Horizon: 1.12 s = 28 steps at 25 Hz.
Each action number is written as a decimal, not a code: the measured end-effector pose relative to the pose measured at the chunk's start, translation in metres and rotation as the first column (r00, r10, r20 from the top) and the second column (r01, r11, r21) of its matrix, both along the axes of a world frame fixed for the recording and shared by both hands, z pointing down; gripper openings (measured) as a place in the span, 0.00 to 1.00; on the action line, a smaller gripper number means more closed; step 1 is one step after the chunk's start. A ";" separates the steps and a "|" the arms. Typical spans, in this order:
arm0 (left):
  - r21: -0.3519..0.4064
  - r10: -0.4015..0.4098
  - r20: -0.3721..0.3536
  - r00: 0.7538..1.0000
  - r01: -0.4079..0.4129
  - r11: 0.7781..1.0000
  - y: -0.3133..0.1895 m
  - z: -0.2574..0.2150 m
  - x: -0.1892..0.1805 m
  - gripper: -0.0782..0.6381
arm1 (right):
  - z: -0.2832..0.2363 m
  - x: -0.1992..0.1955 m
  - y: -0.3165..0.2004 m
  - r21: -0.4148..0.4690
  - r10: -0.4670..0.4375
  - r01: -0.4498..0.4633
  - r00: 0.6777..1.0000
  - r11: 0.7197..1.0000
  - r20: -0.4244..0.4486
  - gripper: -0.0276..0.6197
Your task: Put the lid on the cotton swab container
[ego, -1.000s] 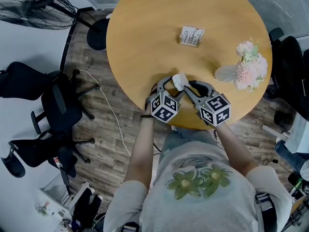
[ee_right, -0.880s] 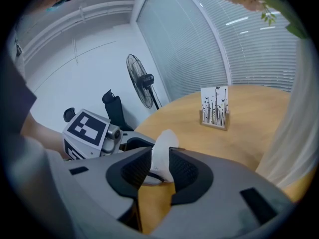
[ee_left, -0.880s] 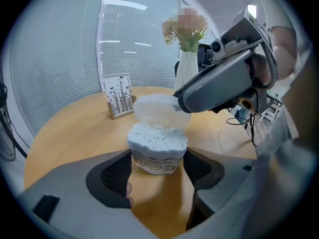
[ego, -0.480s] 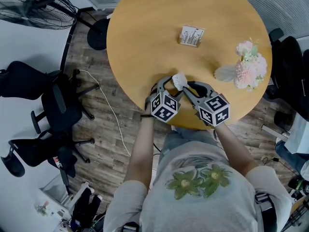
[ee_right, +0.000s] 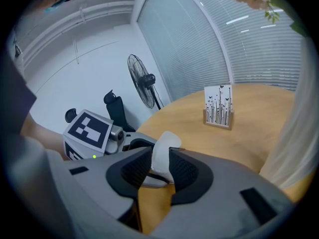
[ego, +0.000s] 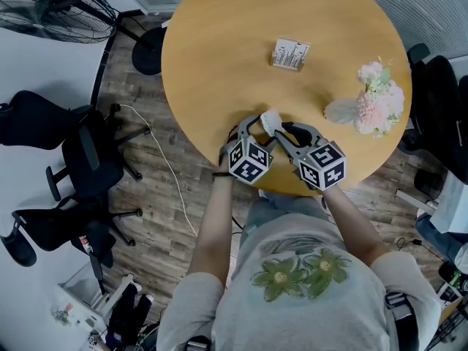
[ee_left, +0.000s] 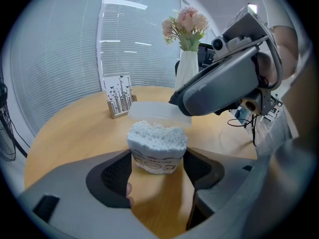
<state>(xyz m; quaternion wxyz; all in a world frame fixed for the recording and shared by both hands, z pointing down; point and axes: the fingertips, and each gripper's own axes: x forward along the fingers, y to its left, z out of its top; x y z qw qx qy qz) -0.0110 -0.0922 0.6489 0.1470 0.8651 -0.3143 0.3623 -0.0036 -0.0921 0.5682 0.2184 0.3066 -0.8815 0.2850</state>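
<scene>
The container (ee_left: 157, 151) stands upright on the counter (ego: 219, 50), near the edge closest to the person, open and packed with white swabs that rise above its rim. The left gripper (ee_left: 157, 169) has it between its jaws: one dark pad presses each side of the container's lower half, so the jaws are clamped on it, set wide.

The lid (ee_left: 152, 111) is a pale, translucent piece held just behind and above the swab tops, roughly level in the left gripper view. Whether its near edge touches the swabs is hard to say from these angles – it looks very close at the least. The right gripper (ee_right: 160, 169) carries it; in the right gripper view the lid shows edge-on between the two pads, which are closed on it with only the lid's thickness between them. That gripper reaches in from the right, so the two pairs of jaws meet over the container, their marker cubes side by side in the head view.

Farther across the counter stands a small card holder (ego: 291, 54), well apart from the grippers. To the right, near the counter's edge, is a white vase (ego: 344, 110) of pink flowers (ego: 379, 97). On the floor at the left stand black office chairs (ego: 80, 159) and a fan (ego: 51, 9).
</scene>
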 end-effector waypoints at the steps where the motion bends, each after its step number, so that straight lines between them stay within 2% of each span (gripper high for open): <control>1: 0.001 0.000 0.000 1.000 0.000 1.000 0.000 0.000 0.000 0.56 | 0.000 0.000 0.000 -0.002 0.001 -0.001 1.000 1.000 0.001 0.22; 28: -0.010 0.007 0.000 1.000 -0.007 1.000 0.001 0.002 0.000 0.56 | 0.006 -0.012 0.002 -0.002 -0.032 0.032 0.999 0.999 -0.024 0.22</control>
